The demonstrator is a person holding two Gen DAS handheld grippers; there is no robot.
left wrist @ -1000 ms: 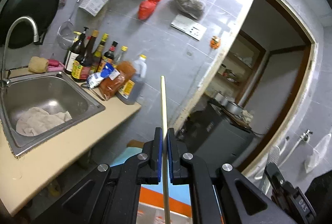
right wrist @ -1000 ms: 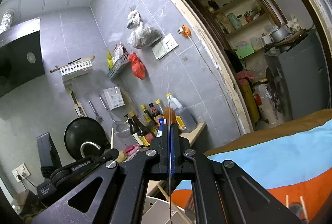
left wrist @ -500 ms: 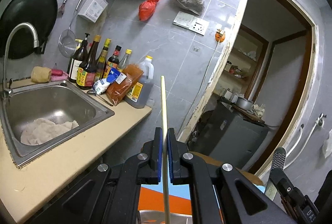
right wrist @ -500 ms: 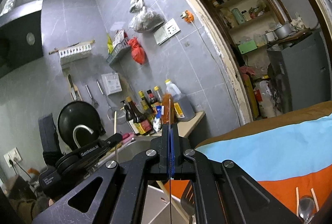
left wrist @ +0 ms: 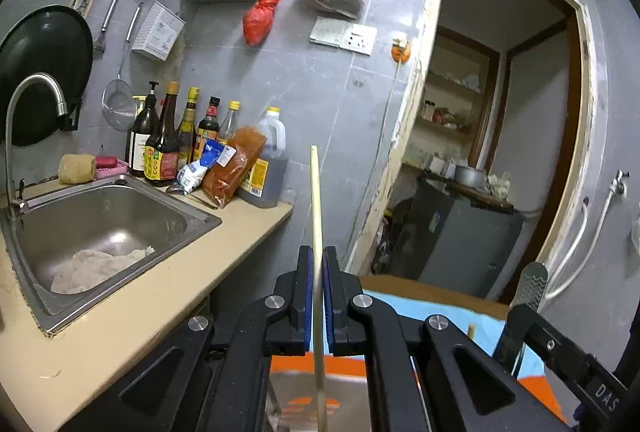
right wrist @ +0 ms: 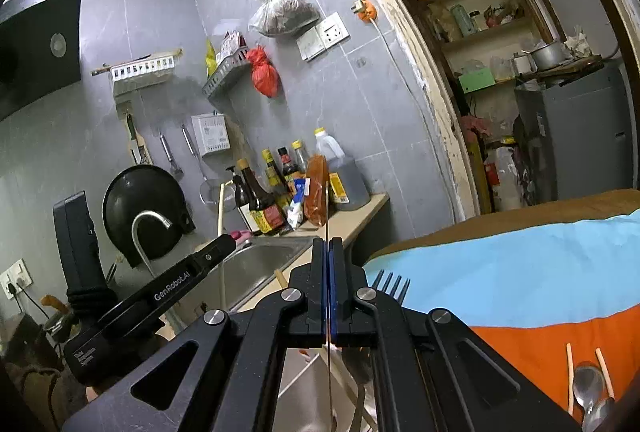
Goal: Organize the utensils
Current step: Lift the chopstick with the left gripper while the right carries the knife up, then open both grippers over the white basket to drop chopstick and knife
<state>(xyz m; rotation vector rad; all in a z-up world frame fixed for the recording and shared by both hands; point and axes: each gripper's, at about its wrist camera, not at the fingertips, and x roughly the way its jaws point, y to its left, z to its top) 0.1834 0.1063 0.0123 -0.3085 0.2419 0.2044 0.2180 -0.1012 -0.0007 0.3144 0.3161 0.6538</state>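
My left gripper point(left wrist: 315, 256) is shut on a pale wooden chopstick point(left wrist: 316, 200) that stands upright between its blue pads, above a steel holder point(left wrist: 316, 402) seen low in that view. My right gripper point(right wrist: 328, 248) is shut on a thin metal utensil handle point(right wrist: 327, 210) seen edge-on, also upright. In the right wrist view the left gripper point(right wrist: 224, 244) shows at lower left with its chopstick point(right wrist: 220, 216). A fork's tines point(right wrist: 390, 282) rise behind my right jaw. A spoon point(right wrist: 586, 388) and two chopsticks point(right wrist: 569, 376) lie on the orange cloth at lower right.
A steel sink point(left wrist: 100, 228) with a cloth in it is set in the beige counter point(left wrist: 120, 320) at left. Sauce bottles point(left wrist: 176, 140) and a jug stand at the wall. A table with blue and orange cloth point(right wrist: 520, 272) lies right. A doorway point(left wrist: 500, 136) opens behind.
Both grippers have tilted downward while still holding their utensils. The table, the steel holder and the loose spoon and chopsticks have come into view at the bottom.
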